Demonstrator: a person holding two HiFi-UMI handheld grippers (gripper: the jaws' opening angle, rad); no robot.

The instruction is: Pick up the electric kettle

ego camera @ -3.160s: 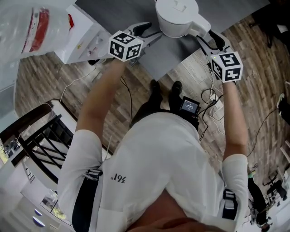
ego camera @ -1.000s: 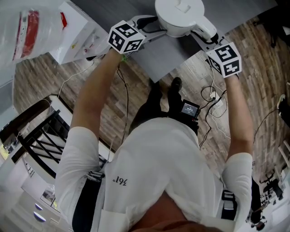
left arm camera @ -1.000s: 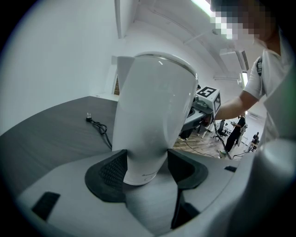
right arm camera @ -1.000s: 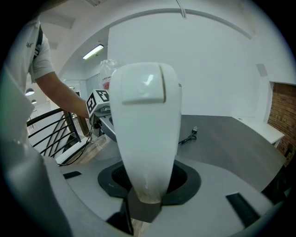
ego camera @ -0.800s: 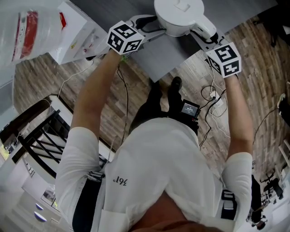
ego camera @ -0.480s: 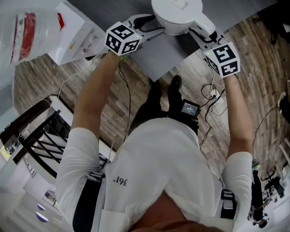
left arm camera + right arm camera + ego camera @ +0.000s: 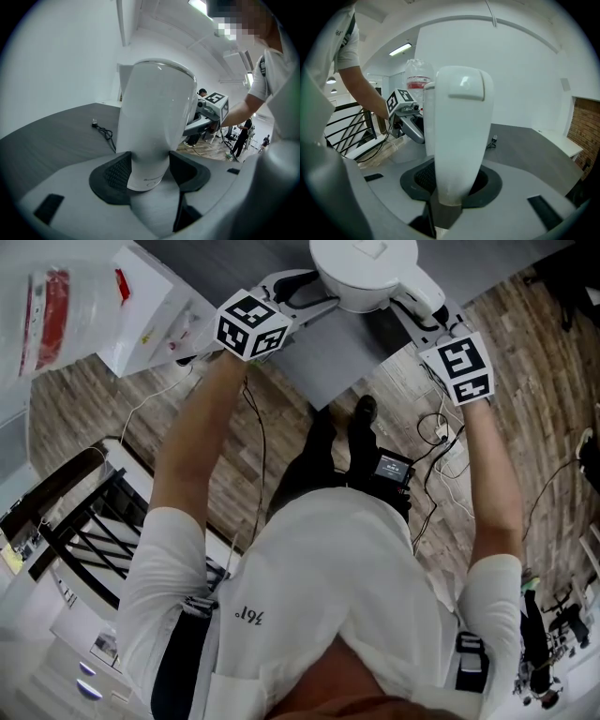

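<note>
- The electric kettle is white and upright. It sits at the top edge of your head view, over the dark grey tabletop near its corner, with one claw on each side.
- Your left claw is clamped on the kettle's round body. In the left gripper view both dark pads press the white wall low down, just above the base.
- Your right claw is on the kettle's handle. Its jaws have just been closing. In the right gripper view the handle fills the gap between them, with the pads against its lower end.
- The handle faces your right side and the body bulges toward your left, so the two claws point at each other across the kettle.
- No view settles whether the base rests on the tabletop or hangs just clear of it.
- A black power cord lies on the tabletop beyond the kettle, its plug end away from the body.
- To the left of the tabletop in your head view stands a white box. Just beside it is a clear plastic container with a red part inside.
- Below you is a wood-patterned floor. A small device with a screen sits by your feet, with loose cables near it.
</note>
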